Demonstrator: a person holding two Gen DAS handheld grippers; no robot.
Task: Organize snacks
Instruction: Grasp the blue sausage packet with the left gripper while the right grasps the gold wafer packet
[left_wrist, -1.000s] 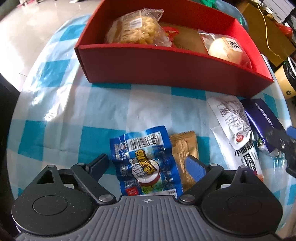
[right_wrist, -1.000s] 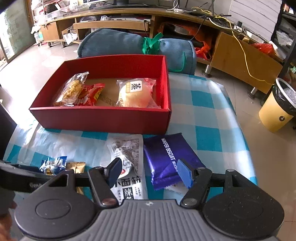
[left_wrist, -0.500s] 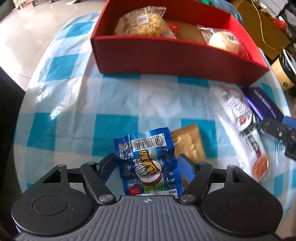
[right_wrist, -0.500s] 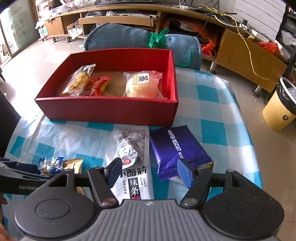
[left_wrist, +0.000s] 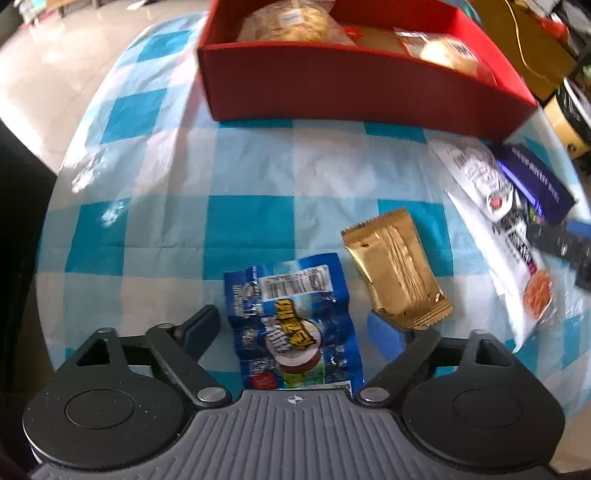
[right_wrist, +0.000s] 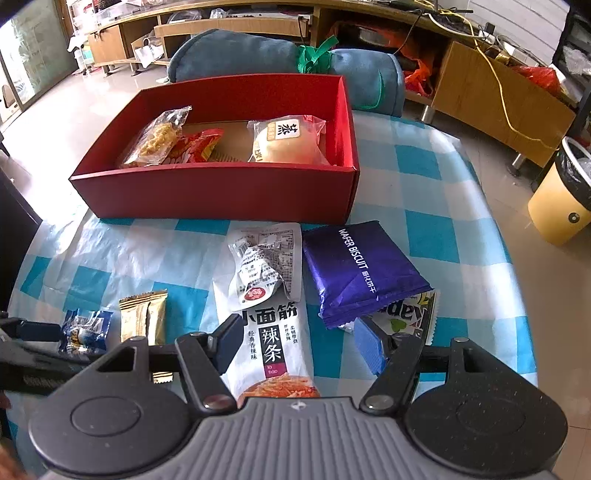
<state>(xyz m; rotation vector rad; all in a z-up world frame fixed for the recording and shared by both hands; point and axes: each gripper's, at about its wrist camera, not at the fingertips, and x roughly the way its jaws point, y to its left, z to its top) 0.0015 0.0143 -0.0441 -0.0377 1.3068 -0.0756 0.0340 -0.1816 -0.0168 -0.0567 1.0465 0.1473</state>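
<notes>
A red box at the far side of the table holds a noodle pack, a red packet and a bun. My left gripper is open, its fingers either side of a blue sausage packet lying on the cloth; a gold packet lies just right of it. My right gripper is open over a white spicy-strip pack, with a purple wafer pack to its right.
A blue-and-white checked cloth covers the round table. A white-and-green packet lies under the wafer pack. A blue bolster, wooden cabinets and a yellow bin stand beyond the table.
Both grippers have drawn back and up. In the left wrist view the gold packet has come out from behind the right finger. The right gripper has shifted left, over the white pack.
</notes>
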